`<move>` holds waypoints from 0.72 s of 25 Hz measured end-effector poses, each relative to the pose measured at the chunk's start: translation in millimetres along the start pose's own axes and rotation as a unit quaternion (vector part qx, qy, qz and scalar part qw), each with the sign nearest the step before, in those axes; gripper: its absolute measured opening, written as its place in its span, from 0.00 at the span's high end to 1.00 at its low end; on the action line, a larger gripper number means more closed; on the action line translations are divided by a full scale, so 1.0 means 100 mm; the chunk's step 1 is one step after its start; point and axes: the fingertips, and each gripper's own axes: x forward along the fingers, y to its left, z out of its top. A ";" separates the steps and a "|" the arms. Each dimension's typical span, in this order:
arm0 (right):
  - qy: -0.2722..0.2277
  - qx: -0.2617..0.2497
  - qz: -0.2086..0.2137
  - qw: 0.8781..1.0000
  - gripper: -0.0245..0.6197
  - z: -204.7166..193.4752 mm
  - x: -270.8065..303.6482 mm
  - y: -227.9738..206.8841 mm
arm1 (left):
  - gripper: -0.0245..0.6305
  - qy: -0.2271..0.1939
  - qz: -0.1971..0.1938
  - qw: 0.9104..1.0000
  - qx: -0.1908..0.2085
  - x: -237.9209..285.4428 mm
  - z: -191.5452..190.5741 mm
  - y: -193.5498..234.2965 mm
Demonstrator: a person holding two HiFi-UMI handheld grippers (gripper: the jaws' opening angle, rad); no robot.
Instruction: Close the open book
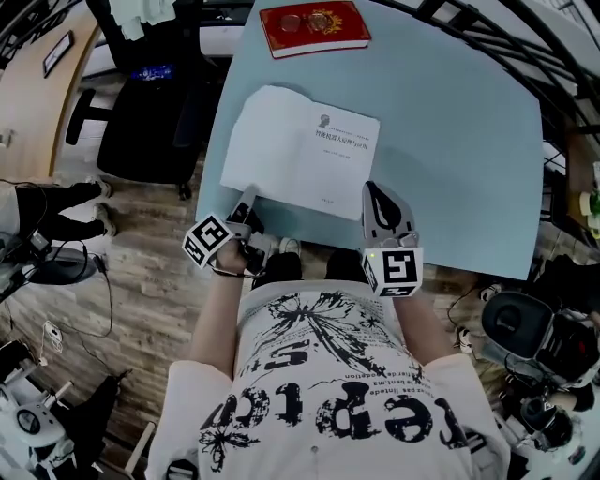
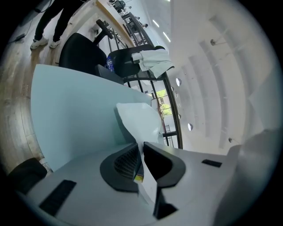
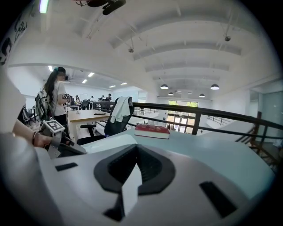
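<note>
Book (image 1: 302,148) open, long axis across table (image 1: 459,141)

The open book (image 1: 300,150) lies on the table (image 1: 469,141), with the closed book (image 1: 314,28) at its twelve o'clock, the left gripper (image 1: 248,199) at seven and the right gripper (image 1: 375,194) at five.

A closed red book (image 1: 314,28) is laid flat near the far edge of a pale blue table (image 1: 469,141). A black office chair (image 1: 150,122) is set on a wooden floor (image 1: 141,300) just beside the table's left side, and a white cloth (image 2: 154,59) is draped over its backrest. Further off, a wooden desk (image 3: 88,115) is seen, with a person (image 3: 55,95) standing near it. A dark railing (image 3: 199,112) is seen behind the table.
</note>
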 end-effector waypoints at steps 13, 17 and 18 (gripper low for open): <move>0.000 0.019 -0.036 0.999 0.95 -0.14 -0.25 0.05 | 0.93 0.053 -0.080 0.988 0.119 -0.12 -0.22 -0.54; -0.002 0.025 -0.053 0.998 0.95 -0.17 -0.36 0.01 | 0.93 0.089 -0.100 0.971 0.198 -0.10 -0.42 -0.74; -0.003 0.026 -0.059 0.998 0.95 -0.17 -0.39 -0.01 | 0.93 0.097 -0.104 0.965 0.218 -0.09 -0.48 -0.78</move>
